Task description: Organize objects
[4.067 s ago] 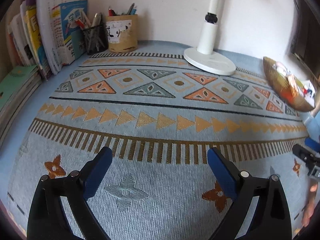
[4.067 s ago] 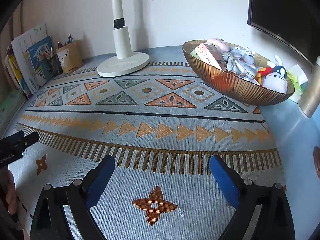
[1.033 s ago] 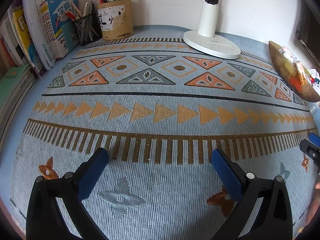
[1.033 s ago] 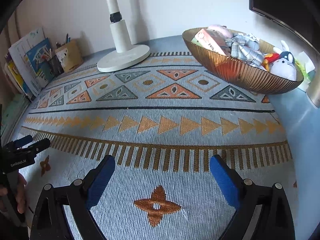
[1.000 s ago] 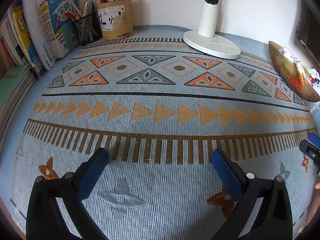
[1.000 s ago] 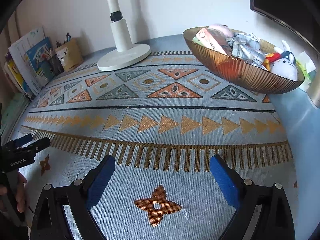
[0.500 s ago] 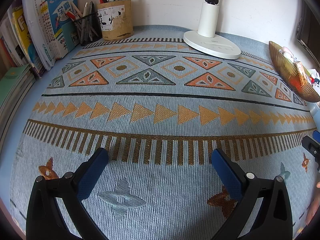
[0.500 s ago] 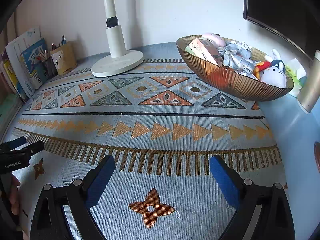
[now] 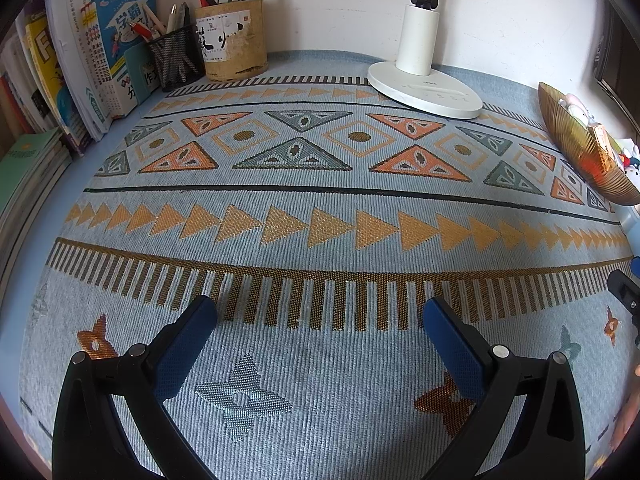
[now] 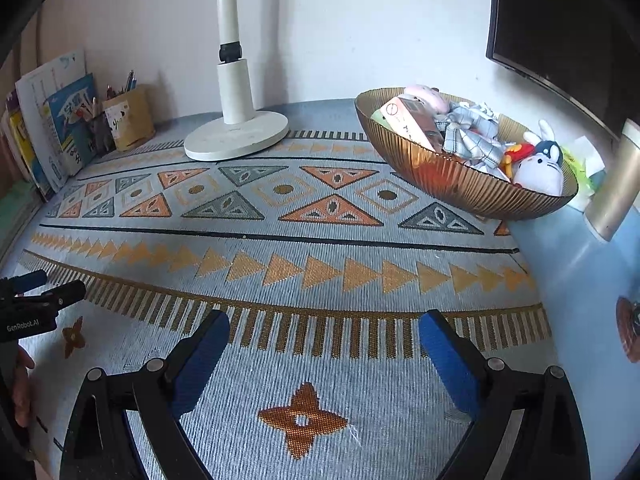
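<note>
- Your left gripper (image 9: 320, 316) and right gripper (image 10: 324, 330): fingers spread wide, holding nothing, above the patterned mat (image 9: 320, 200).
- Amber bowl (image 10: 460, 178) of toys sits at the mat's far right corner.
- Lamp base (image 10: 236, 136), pen holders (image 9: 230, 40), books (image 9: 80, 64) line the back and left edges.

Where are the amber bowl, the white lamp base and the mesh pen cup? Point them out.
amber bowl (image 10: 460, 184), right wrist view, on its ribbed outer wall.
white lamp base (image 10: 236, 140), right wrist view, on its flat disc.
mesh pen cup (image 9: 176, 60), left wrist view, on its black mesh side.
</note>
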Available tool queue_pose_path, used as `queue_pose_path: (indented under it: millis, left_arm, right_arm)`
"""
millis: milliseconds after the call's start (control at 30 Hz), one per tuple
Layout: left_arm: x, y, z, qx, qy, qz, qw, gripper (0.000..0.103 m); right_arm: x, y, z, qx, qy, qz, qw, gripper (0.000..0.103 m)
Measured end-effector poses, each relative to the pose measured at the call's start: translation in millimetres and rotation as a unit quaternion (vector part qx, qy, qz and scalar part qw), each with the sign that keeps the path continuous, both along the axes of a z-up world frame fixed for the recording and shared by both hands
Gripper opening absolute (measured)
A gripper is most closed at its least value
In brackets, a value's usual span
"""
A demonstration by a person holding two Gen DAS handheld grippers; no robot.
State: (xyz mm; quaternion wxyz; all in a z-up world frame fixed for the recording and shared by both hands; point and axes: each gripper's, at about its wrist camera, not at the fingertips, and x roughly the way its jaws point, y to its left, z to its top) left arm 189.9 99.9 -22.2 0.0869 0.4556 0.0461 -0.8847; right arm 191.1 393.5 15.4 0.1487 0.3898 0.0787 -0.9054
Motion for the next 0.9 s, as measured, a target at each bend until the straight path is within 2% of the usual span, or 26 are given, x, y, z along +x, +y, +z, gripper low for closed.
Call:
queue_pose_path:
  millis: [167,333,900]
  left_arm:
    - [-0.6,-0.2,0.1,0.000,0.000,0.000,1.0000,0.103]
    - [-0.2,-0.3,-0.2,0.000,0.000,0.000,1.0000,0.103]
    - [-0.1,-1.0,-0.3,-0.001,0.000,0.000,1.0000,0.103]
  right_arm:
    - [-4.4,2.7,-2.1,-0.004,-0.012,-0.006,1.000,0.095]
    - [2.8,5.4,4.7,-0.010,0.016,-0.014,1.000,0.096]
    - [-3.7,9.3,-0.5,-0.019,-0.012,-0.022,1.000,0.096]
